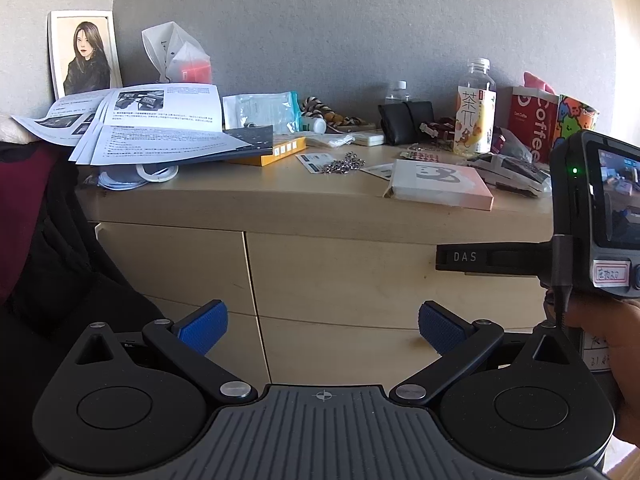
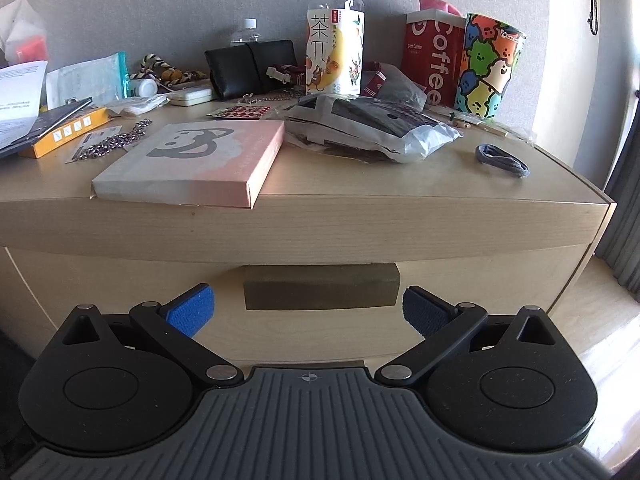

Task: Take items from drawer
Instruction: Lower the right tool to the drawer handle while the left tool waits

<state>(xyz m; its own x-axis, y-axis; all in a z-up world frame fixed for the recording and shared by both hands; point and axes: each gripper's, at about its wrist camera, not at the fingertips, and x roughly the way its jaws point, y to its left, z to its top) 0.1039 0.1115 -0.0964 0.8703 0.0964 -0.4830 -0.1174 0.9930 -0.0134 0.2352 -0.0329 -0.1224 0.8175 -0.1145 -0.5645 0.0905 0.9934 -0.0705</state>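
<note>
The right hand-held gripper is spread wide and grasps nothing; its matte black linkage arms end in blue pads with a fine knurled texture, above a ribbed grey body. It is levelled at the top drawer of a pale wood-grain cabinet, whose front is shut, and the pads stand either side of the drawer's handle, a dull olive-brown rectangular recess just under the overhanging counter, not touching it.

The left hand-held gripper is likewise released and empty, with the same blue textured pads, facing the cabinet fronts further left. At the right edge of its view a person's hand holds the other device.

On the counter, nearest the front edge, lies a flat square pink-and-white cardboard box printed with a grey cartoon face. Beside it sits a crumpled glossy plastic packet. Behind stand a clear plastic tea bottle with a yellow label, a red box lettered "Coffee", and a cylindrical cup covered in bright cartoon figures. A small grey fabric loop lies alone at the right. A metal chain coils left of the box, and printed paper sheets fan out at the far left.
</note>
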